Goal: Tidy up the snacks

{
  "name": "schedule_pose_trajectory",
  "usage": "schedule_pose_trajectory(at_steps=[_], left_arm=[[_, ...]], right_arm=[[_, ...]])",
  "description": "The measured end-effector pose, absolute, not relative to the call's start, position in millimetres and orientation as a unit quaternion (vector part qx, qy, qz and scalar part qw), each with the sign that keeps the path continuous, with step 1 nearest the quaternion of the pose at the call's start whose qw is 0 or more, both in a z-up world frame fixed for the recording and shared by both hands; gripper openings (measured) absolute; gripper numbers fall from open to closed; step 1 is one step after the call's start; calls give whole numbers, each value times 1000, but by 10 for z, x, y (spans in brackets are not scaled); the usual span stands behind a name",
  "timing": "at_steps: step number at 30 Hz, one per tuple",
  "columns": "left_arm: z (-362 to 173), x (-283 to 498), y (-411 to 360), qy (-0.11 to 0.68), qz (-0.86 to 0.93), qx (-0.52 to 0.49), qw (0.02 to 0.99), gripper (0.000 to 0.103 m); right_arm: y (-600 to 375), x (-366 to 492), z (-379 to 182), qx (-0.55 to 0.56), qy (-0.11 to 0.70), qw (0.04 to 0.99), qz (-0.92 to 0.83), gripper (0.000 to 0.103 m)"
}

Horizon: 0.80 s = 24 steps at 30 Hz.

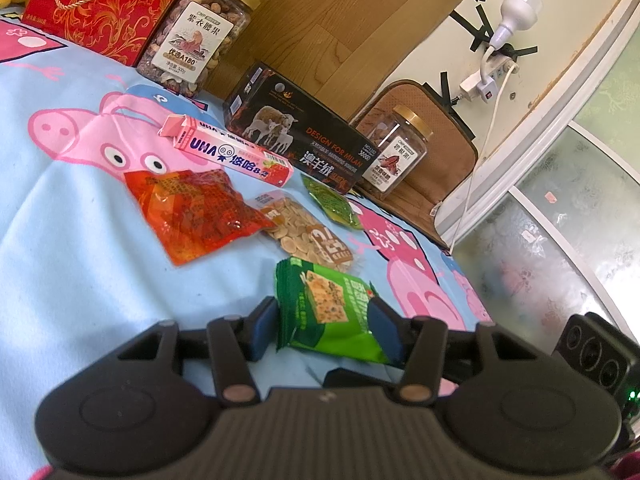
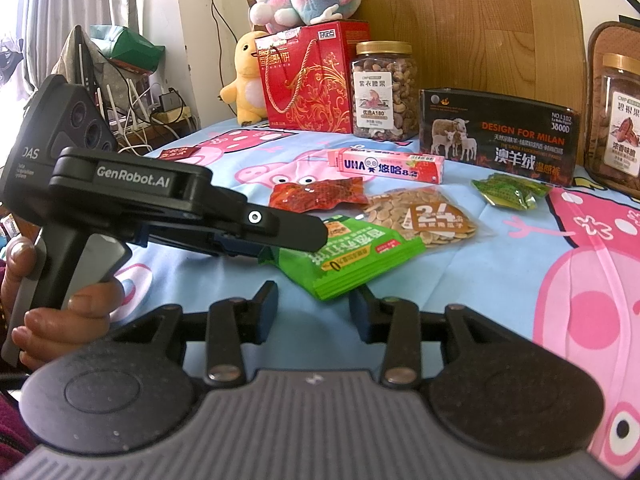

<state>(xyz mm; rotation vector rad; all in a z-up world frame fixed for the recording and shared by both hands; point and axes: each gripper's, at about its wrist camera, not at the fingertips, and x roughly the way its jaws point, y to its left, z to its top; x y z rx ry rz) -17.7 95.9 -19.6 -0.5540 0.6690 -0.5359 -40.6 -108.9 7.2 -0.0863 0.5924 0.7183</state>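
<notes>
- While the left gripper (image 1: 326,330) is clamped on the green cracker packet (image 1: 328,312), the packet sits raised above the pig-print sheet (image 1: 80,240), its long axis pointing away from that gripper
- The right gripper (image 2: 314,306) waits just beneath the packet's near corner, fingers apart, holding nothing

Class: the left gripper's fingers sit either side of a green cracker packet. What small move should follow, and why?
Probably lift the green cracker packet slightly: the left gripper has it between its blue pads, and the open right gripper holds nothing.
</notes>
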Motion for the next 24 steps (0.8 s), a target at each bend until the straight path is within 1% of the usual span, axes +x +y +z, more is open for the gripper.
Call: schedule_pose_trajectory(at_steps=[9,16,19,21,23,24], left_arm=[[-202,-174,961,320,-258,-269,871,51],[-190,-163,952,322,-261,-270,869,53],[-181,-115,996,331,-265,-289,858,58],[-168,-79,988,337,-267,-298,852,60],[-157,-45,973,343,-268,-293,852,60],[-152,-35,967,344,-268,-291,852,60]], right_arm=[[-1092,-402,71,-42,286,893,346,43],[-1066,-444,68,-47,284,894,343,43],[-1077,-445,70,-47,284,895,342,43],[-1092,-440,72,-46,284,894,343,45],[-1088,-445,77,-46,284,895,340,54],[-1095,-448,80,-46,283,897,337,57]])
